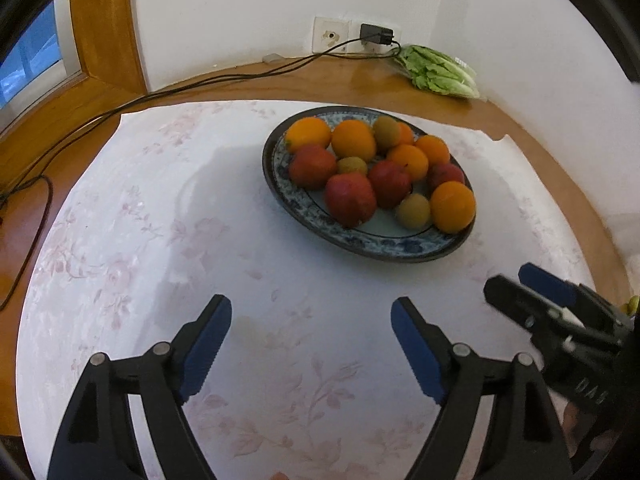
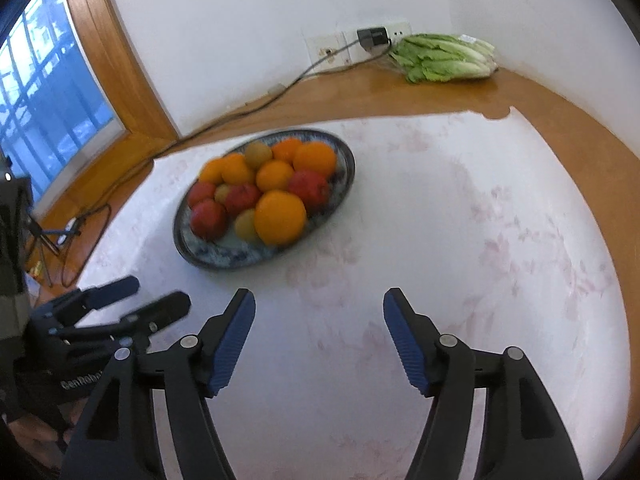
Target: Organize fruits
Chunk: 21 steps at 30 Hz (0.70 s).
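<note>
A blue-patterned plate (image 1: 356, 240) sits on the white floral tablecloth, piled with oranges (image 1: 452, 206), red apples (image 1: 350, 198) and small yellow-green fruits (image 1: 414, 211). It also shows in the right wrist view (image 2: 208, 258), with an orange (image 2: 280, 216) at the front. My left gripper (image 1: 312, 320) is open and empty, low over the cloth in front of the plate. My right gripper (image 2: 319, 312) is open and empty, to the right of the plate and nearer me. Each gripper shows in the other's view: the right one (image 1: 516, 284), the left one (image 2: 160, 294).
A bagged lettuce (image 1: 440, 72) lies on the wooden ledge at the back by the wall. A black charger (image 1: 376, 34) is plugged into the wall socket and its cable (image 1: 200, 82) runs left along the ledge. A wood-framed window (image 2: 48, 92) is at the left.
</note>
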### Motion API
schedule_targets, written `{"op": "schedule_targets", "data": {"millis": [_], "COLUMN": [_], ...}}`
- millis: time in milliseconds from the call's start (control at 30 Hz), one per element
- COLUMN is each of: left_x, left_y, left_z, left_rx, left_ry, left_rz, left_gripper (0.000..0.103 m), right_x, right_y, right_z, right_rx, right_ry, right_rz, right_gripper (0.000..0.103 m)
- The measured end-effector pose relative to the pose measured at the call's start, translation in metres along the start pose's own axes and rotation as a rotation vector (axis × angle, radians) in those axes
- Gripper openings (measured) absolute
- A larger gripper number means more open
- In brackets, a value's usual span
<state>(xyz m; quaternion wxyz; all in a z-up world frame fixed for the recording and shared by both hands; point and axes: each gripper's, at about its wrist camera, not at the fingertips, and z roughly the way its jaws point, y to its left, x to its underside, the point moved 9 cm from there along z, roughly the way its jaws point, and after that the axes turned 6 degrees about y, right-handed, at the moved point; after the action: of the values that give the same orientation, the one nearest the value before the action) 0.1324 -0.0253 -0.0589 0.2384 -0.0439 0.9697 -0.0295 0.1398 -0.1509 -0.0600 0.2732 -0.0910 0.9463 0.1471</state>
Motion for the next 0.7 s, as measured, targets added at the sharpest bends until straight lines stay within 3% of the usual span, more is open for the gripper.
{"op": "schedule_targets", "data": {"millis": [400,700], "left_x": [0.008,0.011], "left_y": [-0.01,-0.011], "left_z": [0.012,0.012], "left_rx": [-0.046,-0.071], "left_ry": [-0.002,-0.044], "left_rz": [0.054,0.067], "left_gripper": [0.092,0.093], "right_x": [0.007,0.006], "right_y": [-0.013,-0.017], "right_z": [0.005,0.006], "right_rx": [0.179,0.233], "right_ry": [-0.025,-0.032], "right_rz": [-0.014,-0.029], "right_gripper": [0.07,0.07]}}
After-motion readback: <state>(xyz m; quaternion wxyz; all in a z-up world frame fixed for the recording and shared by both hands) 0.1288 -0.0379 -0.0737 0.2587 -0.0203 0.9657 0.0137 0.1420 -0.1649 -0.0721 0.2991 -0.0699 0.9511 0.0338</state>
